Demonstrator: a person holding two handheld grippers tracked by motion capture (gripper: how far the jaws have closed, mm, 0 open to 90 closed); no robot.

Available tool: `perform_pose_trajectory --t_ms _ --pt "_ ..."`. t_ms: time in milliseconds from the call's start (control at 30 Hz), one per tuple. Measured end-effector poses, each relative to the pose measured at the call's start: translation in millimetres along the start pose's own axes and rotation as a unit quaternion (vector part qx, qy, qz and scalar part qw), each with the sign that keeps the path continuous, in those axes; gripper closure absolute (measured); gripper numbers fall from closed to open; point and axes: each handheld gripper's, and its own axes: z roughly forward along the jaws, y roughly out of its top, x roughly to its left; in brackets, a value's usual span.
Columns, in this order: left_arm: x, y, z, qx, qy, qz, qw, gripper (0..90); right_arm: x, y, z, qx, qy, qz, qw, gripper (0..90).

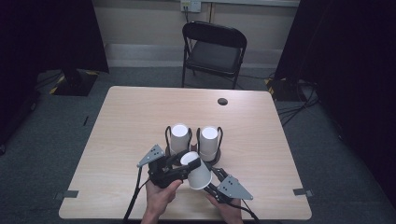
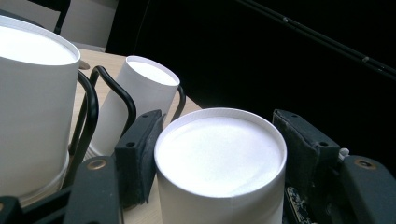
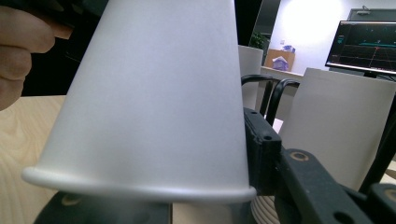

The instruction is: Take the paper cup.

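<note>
Right now you have an upside-down white paper cup caught between both tools at the near middle of the wooden table, tilted, its closed base pointing up and away from you. Your left gripper is clamped on the narrow base end of that cup: in the left gripper view the black pads sit against both sides of the white disc of the base, jaws drawn in tight around it. Your right gripper comes in from the lower right at the wide rim end; in the right gripper view the rolled rim lies right in front of the camera and one black jaw pad sits against the cup wall, but the other jaw is hidden behind the cup, so I cannot tell whether that grip is pressing. Just beyond the cup you hold, two more upturned white cups stand side by side, each ringed by black wire loops, the right one sitting just beside its neighbour. Farther back, a black folding chair stands beyond the table's far edge
</note>
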Motion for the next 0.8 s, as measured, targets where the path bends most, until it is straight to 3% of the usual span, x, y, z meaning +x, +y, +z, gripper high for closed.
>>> perform_pose_trajectory --t_ms 233,367,800 --pt "4.5 1.3 -0.5 0.001 -0.010 -0.002 0.9999 34.1 0.1 1.0 -2.9 -0.004 0.005 -0.005 1.0000 75.8" --pt "3.5 0.3 -0.6 0.004 0.000 0.015 0.9999 32.4 1.0 1.4 -3.8 -0.005 0.011 -0.003 0.9999 78.4" --pt "3.6 0.0 -1.3 -0.012 0.010 0.023 0.9996 32.4 -0.6 3.6 -8.1 0.000 0.013 0.007 0.9999 81.4"
